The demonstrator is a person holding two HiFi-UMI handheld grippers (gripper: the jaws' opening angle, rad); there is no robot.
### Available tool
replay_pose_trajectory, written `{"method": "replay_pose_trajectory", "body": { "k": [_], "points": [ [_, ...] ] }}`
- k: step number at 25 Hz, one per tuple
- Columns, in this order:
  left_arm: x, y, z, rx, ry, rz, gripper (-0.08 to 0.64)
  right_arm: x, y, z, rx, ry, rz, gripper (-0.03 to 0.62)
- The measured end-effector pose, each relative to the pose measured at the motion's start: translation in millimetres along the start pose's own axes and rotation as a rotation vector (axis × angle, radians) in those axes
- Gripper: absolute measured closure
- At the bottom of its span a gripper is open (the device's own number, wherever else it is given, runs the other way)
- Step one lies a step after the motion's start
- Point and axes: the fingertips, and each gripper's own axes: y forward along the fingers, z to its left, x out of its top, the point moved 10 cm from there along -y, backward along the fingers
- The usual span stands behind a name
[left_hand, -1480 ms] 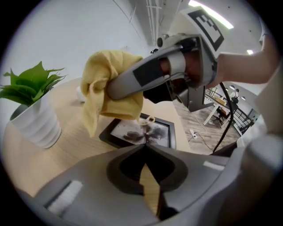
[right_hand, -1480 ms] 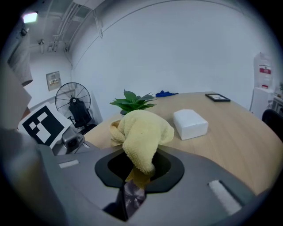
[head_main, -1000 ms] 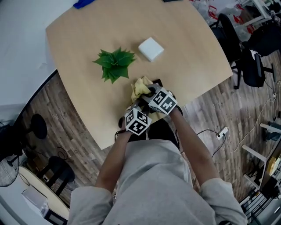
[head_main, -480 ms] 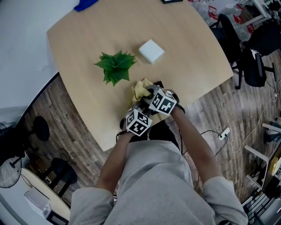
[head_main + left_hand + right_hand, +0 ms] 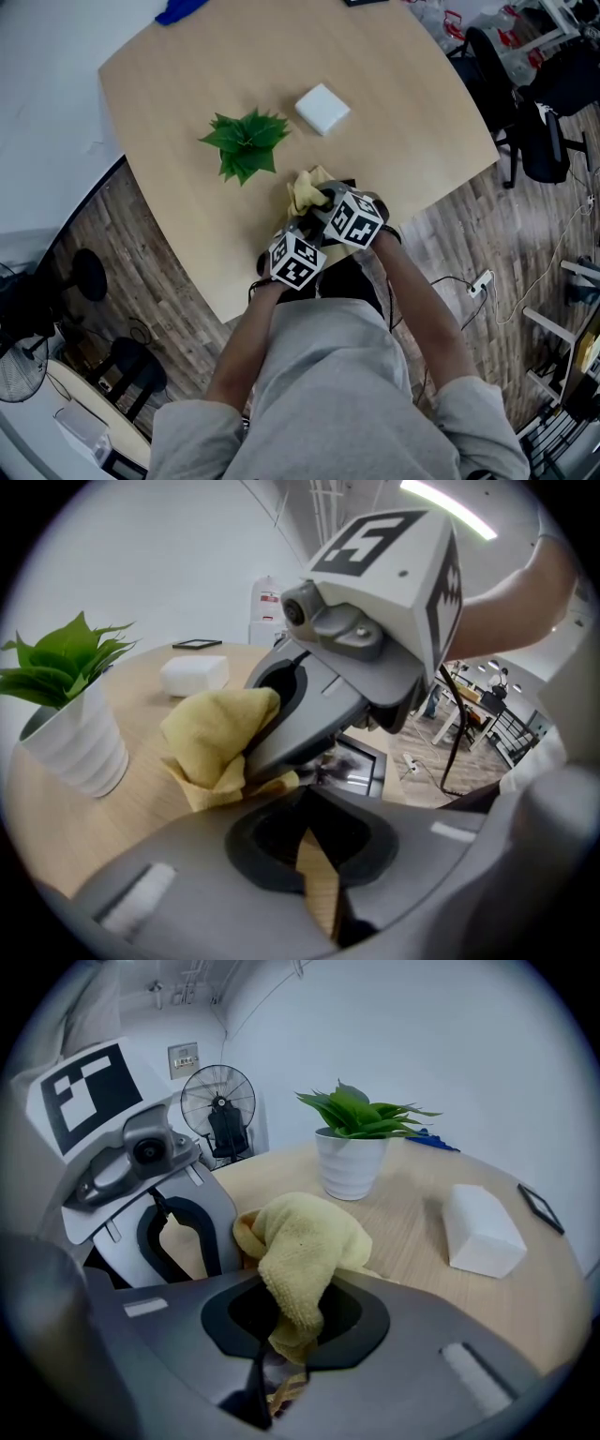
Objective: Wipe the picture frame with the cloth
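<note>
The right gripper (image 5: pixel 270 1382) pinches the nubby yellow cloth (image 5: pixel 305 1241) over the glossy black picture frame (image 5: pixel 362 767). The left gripper (image 5: pixel 323 892) has its jaws pressed together. On the wooden table (image 5: pixel 412 103) above them stand a potted plant (image 5: pixel 246 141) and a white block (image 5: pixel 322 106).

Both forearms (image 5: pixel 246 328) reach forward — left gripper (image 5: pixel 317 860) with fingers (image 5: pixel 187 883) together, right gripper (image 5: pixel 279 1372) pinching the cloth (image 5: pixel 305 1241).

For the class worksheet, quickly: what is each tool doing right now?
Left tool: closed, nothing between its jaws.
Right tool: closed on the yellow cloth.
</note>
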Motion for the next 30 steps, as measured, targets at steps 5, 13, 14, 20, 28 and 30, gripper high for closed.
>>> {"method": "replay_pose_trajectory", "body": {
  "k": [5,13,14,20,28,30],
  "points": [
    [0.0,-0.1,0.8,-0.001,0.002,0.0,0.508,-9.6,-6.3,0.1,-0.024,0.057,-0.052,0.535],
    [-0.8,-0.1,1.0,0.0,0.012,0.002,0.508,-30.3,-18.5,-4.9,-0.069,0.074,0.006,0.535],
    [-0.4,0.0,0.8,-0.001,0.013,0.004,0.508,-29.7,-19.2,-4.9,-0.068,0.061,0.017,0.534],
    [0.7,-0.3,-0.1,0.003,0.022,0.008,0.508,-31.5,-24.7,-7.7,-0.071,0.021,0.056,0.534],
    [1.2,-0.2,-0.6,0.008,0.026,0.017,0.508,-43.2,-37.2,-10.7,-0.103,0.002,0.082,0.534],
    [1.1,-0.3,-1.2,0.01,0.025,0.017,0.508,-45.0,-40.4,-9.6,-0.111,-0.017,0.091,0.534]
  ]
}}
